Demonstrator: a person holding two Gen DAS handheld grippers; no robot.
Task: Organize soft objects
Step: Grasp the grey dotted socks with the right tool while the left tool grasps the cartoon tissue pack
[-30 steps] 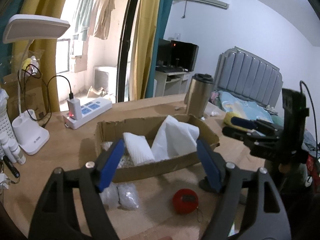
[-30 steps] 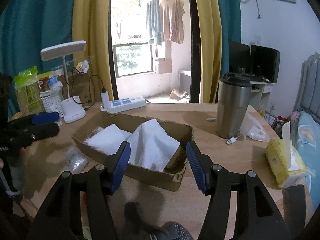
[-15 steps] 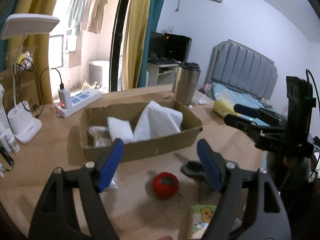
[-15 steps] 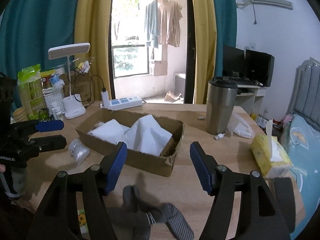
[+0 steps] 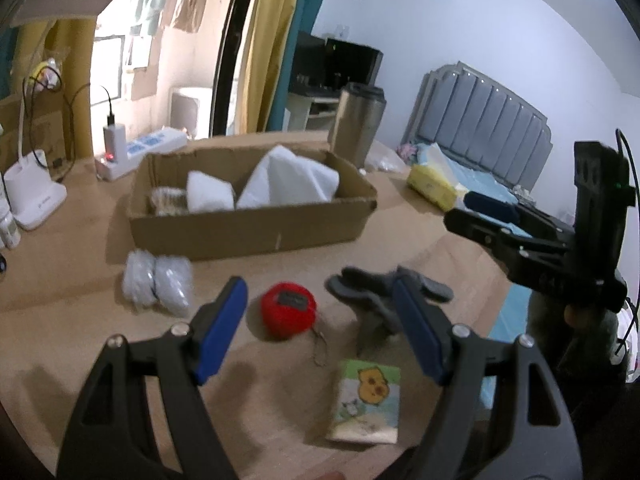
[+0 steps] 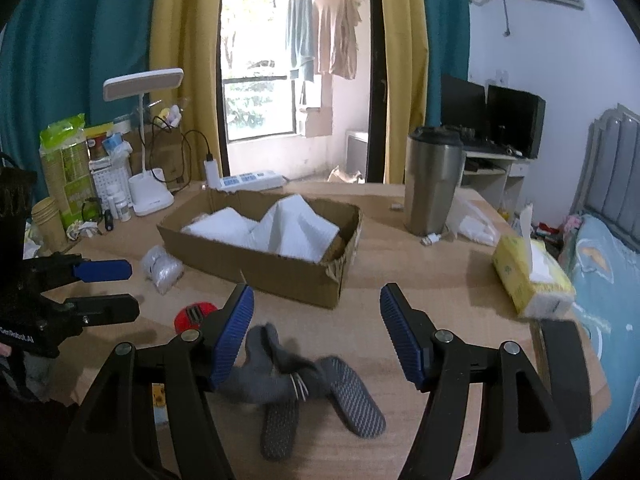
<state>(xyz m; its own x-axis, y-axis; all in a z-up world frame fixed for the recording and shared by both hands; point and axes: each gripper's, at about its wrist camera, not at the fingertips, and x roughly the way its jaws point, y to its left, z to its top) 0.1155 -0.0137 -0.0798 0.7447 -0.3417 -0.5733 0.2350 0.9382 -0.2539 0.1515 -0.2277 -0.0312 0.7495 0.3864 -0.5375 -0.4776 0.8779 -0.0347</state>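
Both my grippers hang with jaws apart, empty: left gripper (image 5: 320, 320) over the red pouch (image 5: 289, 310), right gripper (image 6: 316, 330) above the grey socks (image 6: 304, 384). Beyond lies the cardboard box (image 6: 280, 270), holding white cloths (image 6: 296, 228).

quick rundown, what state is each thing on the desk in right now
left tool: open, empty
right tool: open, empty
brown cardboard box: open-topped, white folded cloths inside
grey grip socks: loose on desk, outside box
round red plush pouch: on desk, outside box
white mesh bundle: on desk, beside box
steel travel tumbler: upright, lid on
yellow tissue pack: a tissue sticking out
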